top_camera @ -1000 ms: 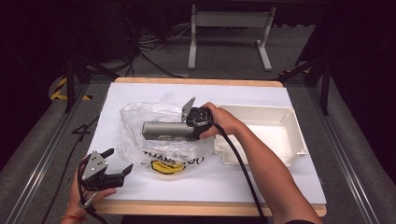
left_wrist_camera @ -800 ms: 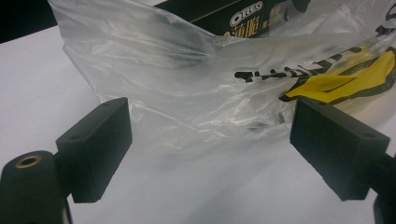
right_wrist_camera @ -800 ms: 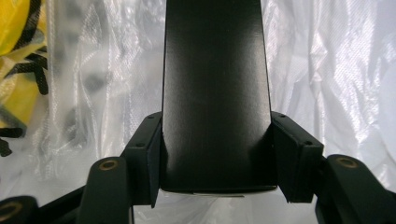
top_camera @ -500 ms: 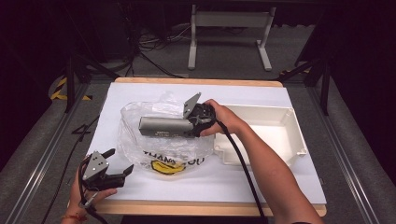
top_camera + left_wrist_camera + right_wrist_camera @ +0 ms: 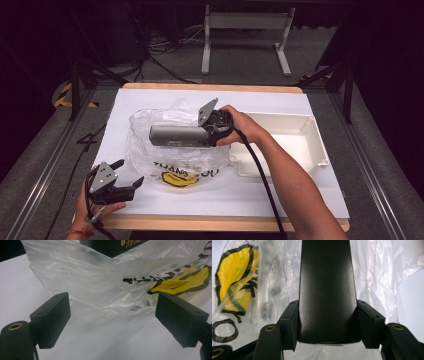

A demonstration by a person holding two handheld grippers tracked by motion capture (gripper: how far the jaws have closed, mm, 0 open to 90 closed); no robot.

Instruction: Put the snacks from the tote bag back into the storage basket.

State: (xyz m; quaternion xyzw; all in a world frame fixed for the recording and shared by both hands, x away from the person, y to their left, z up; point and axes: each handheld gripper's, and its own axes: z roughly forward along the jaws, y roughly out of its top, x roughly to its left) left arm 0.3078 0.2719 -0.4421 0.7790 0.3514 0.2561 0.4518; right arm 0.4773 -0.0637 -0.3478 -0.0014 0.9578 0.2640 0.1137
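The long dark box (image 5: 180, 135), matte with a pale end face, is clamped at 1 end by the right gripper (image 5: 214, 131) and held over the crinkled clear plastic bag (image 5: 170, 150) with its yellow print. The left gripper (image 5: 127, 181), jaws apart, sits near the tabletop's (image 5: 150, 100) front edge, bag just ahead. Behind the right gripper lies a white tray (image 5: 300, 150); bare tabletop surrounds the bag.

From above, the white surface (image 5: 320, 100) is brightly and evenly lit; surroundings fall to near black. My close views are soft: the bag (image 5: 100, 285) shows glare, my fingers (image 5: 51, 318) blur, the box (image 5: 327, 290) reads flat black.
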